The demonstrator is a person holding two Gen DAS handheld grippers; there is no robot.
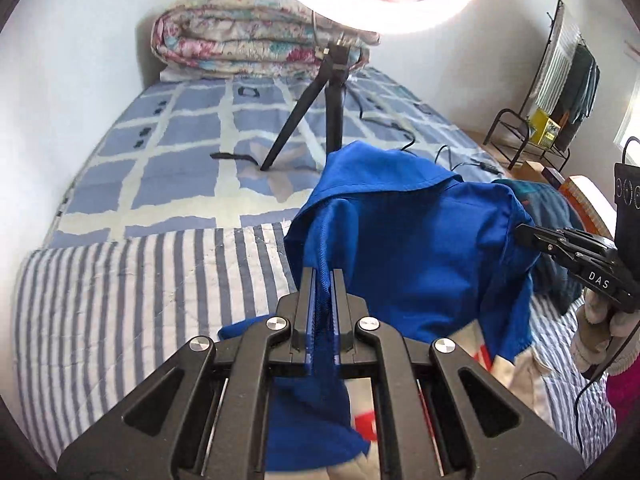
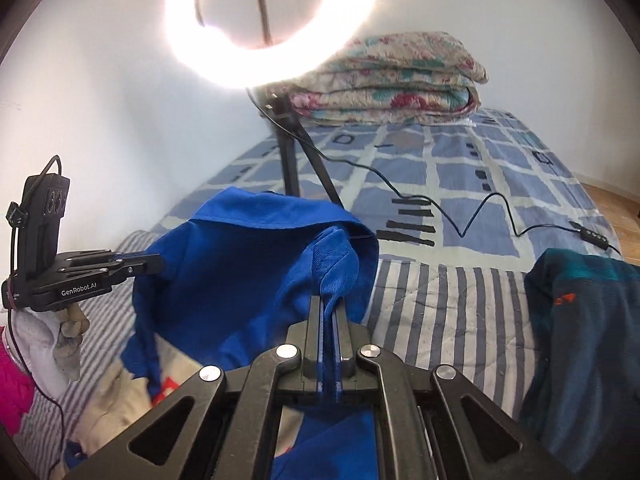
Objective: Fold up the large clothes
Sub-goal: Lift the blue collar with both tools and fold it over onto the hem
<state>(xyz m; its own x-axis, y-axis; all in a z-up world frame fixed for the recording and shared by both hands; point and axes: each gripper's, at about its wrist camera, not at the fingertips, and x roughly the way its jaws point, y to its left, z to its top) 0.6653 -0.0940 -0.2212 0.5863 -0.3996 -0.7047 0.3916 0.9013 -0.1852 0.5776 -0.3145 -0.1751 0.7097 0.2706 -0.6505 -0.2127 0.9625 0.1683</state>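
Observation:
A large blue garment (image 1: 408, 248) with cream and red parts hangs lifted off the striped bedcover, stretched between both grippers. My left gripper (image 1: 323, 276) is shut on a fold of its blue cloth, which runs back between the jaws. My right gripper (image 2: 330, 304) is shut on another blue edge that bunches up above its tips. The right gripper (image 1: 524, 234) also shows at the right of the left wrist view, biting the cloth's far side. In the right wrist view the left gripper (image 2: 154, 265) grips the garment (image 2: 248, 264) from the left, held by a gloved hand (image 2: 60, 340).
A ring light on a black tripod (image 1: 316, 120) stands on the checked bedsheet (image 1: 168, 152), its cable (image 2: 460, 216) trailing across. A folded floral quilt (image 1: 256, 36) lies by the wall. A dark teal garment (image 2: 588, 332) lies at the right. A metal rack (image 1: 544, 120) stands beside the bed.

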